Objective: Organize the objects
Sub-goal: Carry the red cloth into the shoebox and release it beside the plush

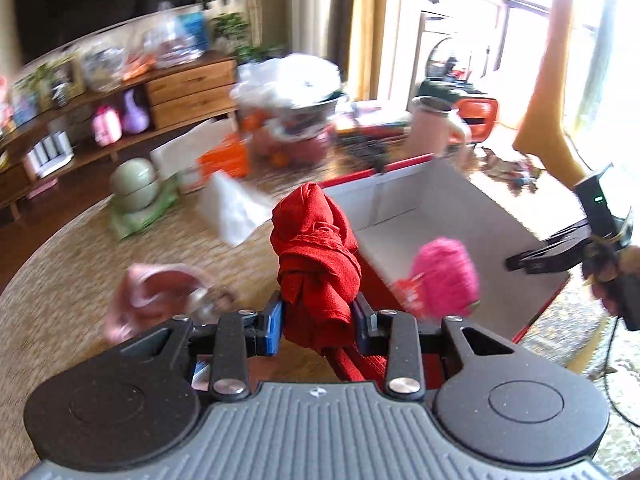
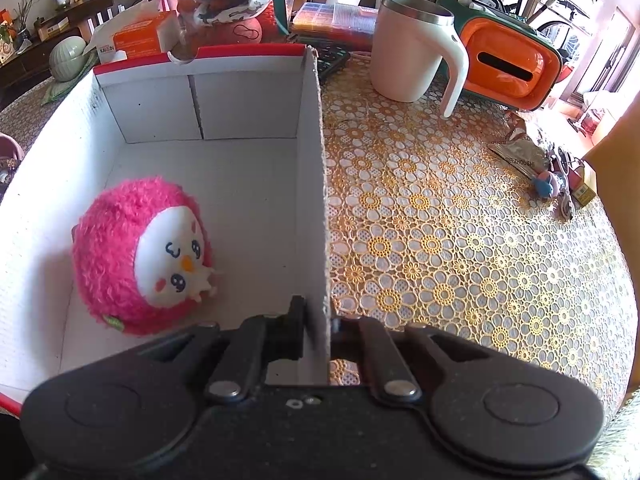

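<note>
one box [image 2: 248,100], one plush toy [image 2: 140,256], one mug [image 2: 412,48]

The left gripper [image 1: 318,320] pinches a cloth [image 1: 316,256], angled down. The right gripper [image 2: 318,330] clamps the box wall [image 2: 316,184], angled steeply down.

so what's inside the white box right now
A pink plush toy lies inside the box, near its left wall; the rest of the visible floor is bare. The near corner is hidden behind the right gripper, which is clamped on the box wall.
</note>
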